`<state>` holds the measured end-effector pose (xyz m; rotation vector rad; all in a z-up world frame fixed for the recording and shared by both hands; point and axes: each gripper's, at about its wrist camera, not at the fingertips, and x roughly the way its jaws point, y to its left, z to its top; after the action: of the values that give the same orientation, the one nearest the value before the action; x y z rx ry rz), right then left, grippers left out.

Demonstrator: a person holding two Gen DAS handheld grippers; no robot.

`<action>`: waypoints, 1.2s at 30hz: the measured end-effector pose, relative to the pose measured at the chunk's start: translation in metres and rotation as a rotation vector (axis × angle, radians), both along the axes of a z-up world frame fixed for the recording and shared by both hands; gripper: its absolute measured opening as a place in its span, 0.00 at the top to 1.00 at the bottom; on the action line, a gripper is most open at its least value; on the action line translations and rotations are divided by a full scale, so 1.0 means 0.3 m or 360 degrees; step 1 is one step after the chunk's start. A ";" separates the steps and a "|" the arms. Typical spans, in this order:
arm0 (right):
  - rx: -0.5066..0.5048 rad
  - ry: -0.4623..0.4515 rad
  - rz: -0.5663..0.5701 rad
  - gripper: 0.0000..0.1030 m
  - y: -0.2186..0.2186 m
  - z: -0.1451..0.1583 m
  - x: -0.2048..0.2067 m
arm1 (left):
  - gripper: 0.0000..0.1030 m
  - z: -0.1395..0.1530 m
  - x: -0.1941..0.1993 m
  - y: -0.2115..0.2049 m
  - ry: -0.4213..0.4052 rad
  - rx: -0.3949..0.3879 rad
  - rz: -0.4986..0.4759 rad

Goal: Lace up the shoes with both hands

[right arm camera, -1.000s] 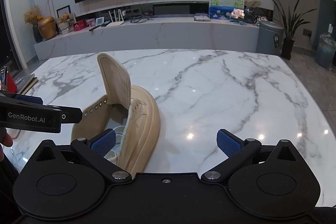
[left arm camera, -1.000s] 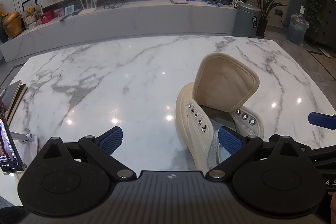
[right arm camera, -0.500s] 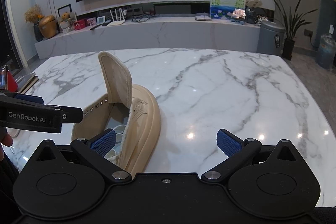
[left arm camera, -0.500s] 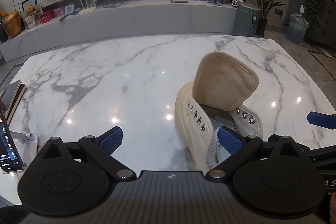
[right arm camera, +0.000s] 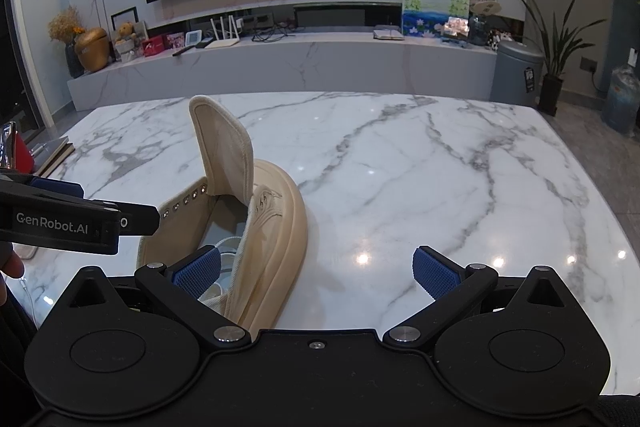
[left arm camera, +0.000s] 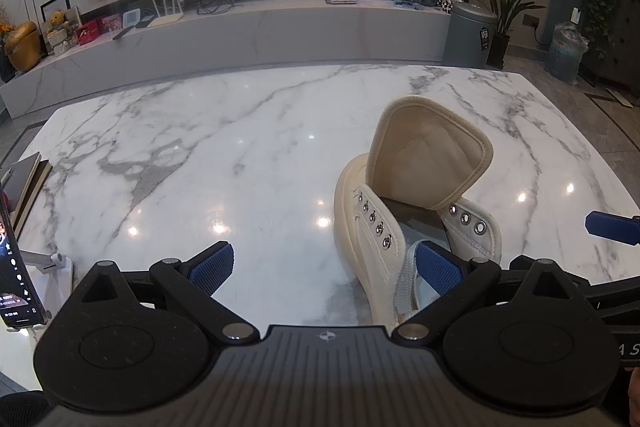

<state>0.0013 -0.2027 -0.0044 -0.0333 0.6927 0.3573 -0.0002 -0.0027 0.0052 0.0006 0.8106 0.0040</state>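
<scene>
Cream unlaced shoe [left arm camera: 404, 215] between my wide-open, empty claws [left arm camera: 324, 265] [right arm camera: 316, 269], tongue upright, toe away from me.

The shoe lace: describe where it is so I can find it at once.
On the marble table stands one cream shoe with its tongue folded up. The white lace lies coiled inside the shoe's opening, beneath the empty metal eyelets, threaded through none.

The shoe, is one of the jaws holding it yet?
No. Both the left gripper and right gripper are open; the shoe sits unheld.
</scene>
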 end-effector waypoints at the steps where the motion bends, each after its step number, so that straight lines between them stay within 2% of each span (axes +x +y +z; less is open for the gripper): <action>1: 0.0000 0.0000 0.0000 0.01 -0.001 0.000 0.000 | 0.04 0.000 0.001 0.001 0.0001 0.0000 0.0001; 36: -0.0025 0.0015 0.0031 0.01 0.017 -0.009 -0.002 | 0.04 -0.015 0.000 0.015 0.0025 -0.0007 -0.0023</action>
<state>0.0006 -0.1977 -0.0070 -0.0532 0.7052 0.3709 -0.0003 0.0018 0.0006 0.0021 0.8263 -0.0113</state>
